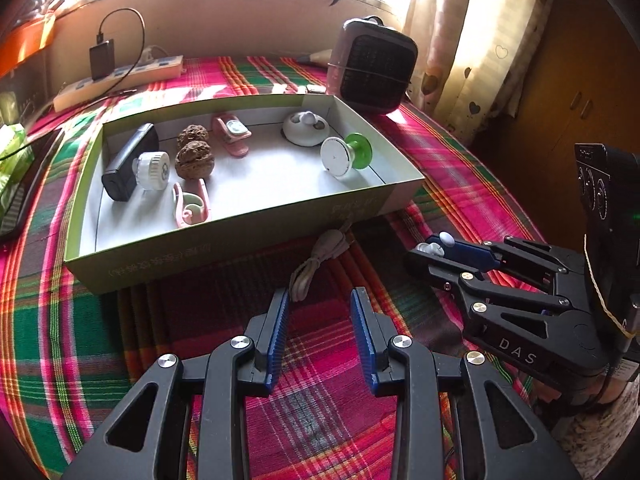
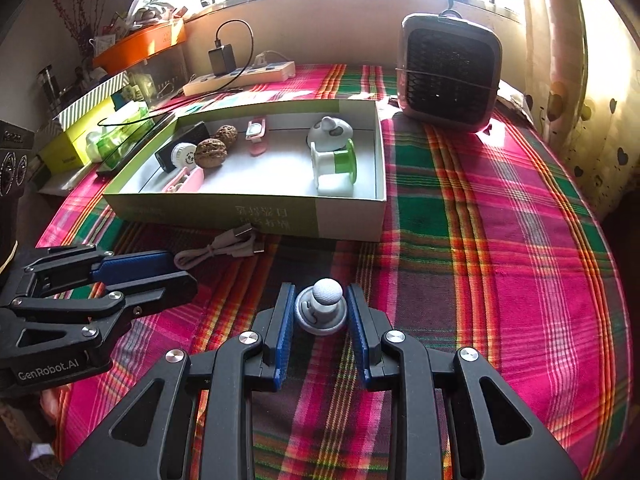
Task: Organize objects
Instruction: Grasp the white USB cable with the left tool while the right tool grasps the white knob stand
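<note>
A shallow green-and-white box point(image 1: 240, 236) point(image 2: 344, 220) on the plaid cloth holds several small items: two walnuts point(image 1: 194, 158), a black case point(image 1: 128, 162), pink clips, a green-and-white spool point(image 1: 346, 154) point(image 2: 334, 166). A coiled white USB cable point(image 1: 320, 256) point(image 2: 228, 248) lies in front of the box. My left gripper point(image 1: 320, 312) is open and empty just short of the cable. My right gripper point(image 2: 320, 312) has its pads against both sides of a small white knob-shaped object point(image 2: 322, 310) resting at cloth level; it also shows in the left wrist view point(image 1: 434, 246).
A small dark heater point(image 1: 372, 68) point(image 2: 450, 76) stands behind the box at right. A power strip point(image 1: 120, 78) point(image 2: 240, 76) with a plugged charger lies at the back left. Boxes and clutter point(image 2: 100, 128) crowd the left edge. Curtains hang at right.
</note>
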Tool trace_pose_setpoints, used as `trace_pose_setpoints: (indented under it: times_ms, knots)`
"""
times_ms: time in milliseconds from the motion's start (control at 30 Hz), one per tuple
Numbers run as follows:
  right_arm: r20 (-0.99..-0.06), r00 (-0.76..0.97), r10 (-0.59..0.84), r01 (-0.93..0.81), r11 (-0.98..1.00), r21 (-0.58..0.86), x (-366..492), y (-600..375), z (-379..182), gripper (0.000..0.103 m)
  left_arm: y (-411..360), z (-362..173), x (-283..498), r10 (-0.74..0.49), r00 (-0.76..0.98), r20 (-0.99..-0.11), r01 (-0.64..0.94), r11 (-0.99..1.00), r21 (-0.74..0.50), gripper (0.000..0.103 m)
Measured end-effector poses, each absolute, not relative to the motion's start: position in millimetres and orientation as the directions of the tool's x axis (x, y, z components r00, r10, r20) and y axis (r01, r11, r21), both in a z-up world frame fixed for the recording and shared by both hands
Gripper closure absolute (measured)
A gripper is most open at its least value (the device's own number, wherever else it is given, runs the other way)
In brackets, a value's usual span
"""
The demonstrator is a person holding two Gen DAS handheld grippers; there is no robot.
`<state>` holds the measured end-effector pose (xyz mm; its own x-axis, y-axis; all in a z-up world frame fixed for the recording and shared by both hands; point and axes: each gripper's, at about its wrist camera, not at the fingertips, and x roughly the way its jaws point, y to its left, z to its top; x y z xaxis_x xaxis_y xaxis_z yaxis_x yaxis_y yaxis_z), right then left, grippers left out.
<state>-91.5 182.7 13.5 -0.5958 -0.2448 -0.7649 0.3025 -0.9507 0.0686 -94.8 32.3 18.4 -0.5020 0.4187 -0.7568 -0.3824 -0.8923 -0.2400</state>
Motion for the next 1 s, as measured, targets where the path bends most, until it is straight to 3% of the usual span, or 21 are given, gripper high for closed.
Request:
trace_pose_setpoints:
  times_ms: [1000]
  knots:
    - [-0.765,-0.583,-0.274,0.299,-0.948,0.112,-94,199,13,0.076,73,17,-119,0.341,-0.524,-0.78,-0.425,-0.899,-0.108,0.074]
